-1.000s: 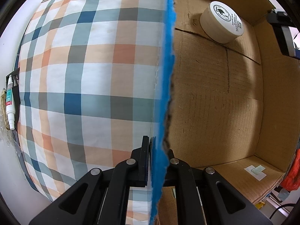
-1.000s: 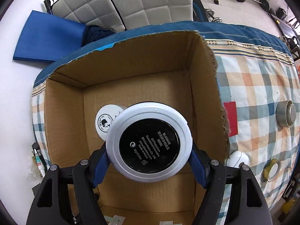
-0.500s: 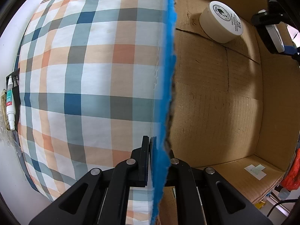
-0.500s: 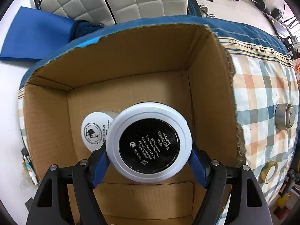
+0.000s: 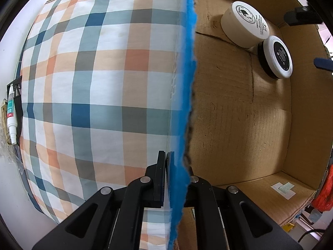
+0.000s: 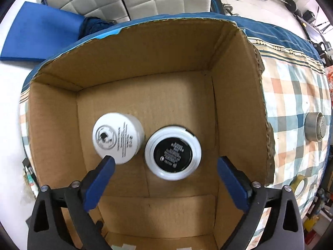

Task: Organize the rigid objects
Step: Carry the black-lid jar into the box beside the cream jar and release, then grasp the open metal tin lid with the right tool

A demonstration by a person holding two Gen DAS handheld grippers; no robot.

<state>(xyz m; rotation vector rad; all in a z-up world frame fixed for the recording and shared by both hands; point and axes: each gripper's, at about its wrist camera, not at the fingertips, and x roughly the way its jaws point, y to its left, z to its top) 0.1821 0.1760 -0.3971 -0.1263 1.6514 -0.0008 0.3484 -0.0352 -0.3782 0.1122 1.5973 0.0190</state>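
Two jars: both sit on the floor of the cardboard box [image 6: 235,95], side by side and just about touching.
Black-faced jar [image 6: 173,153]: white rim, dark round label facing up, standing free on the cardboard with nothing gripping it (the left wrist view shows it too, at the far end of the box [image 5: 277,56]).
White jar [image 6: 118,137]: all white with a printed top, to the left of the black-faced one in the right wrist view; blurred there, sharper in the left wrist view [image 5: 245,27].
Right gripper [image 6: 166,178]: pointing down into the box, jaws opening and already spread wide, blue pads well apart, clear of the black-faced jar on both sides; the left pad overlaps the white jar's edge in the picture, contact unclear.
Left gripper [image 5: 177,162]: pressed together on the box's near wall [image 5: 188,95], pinching the blue-edged cardboard between its black fingers.
Bench: covered by a checked cloth [image 5: 100,87] in orange, blue and grey; the box stands on it.
Outside the box: a metal can [image 6: 316,126] and a roll of yellow tape [image 6: 299,187] lie on the cloth to the right.
Edge of the cloth: a small white bottle [image 5: 11,116] lies at the far left of the left wrist view.
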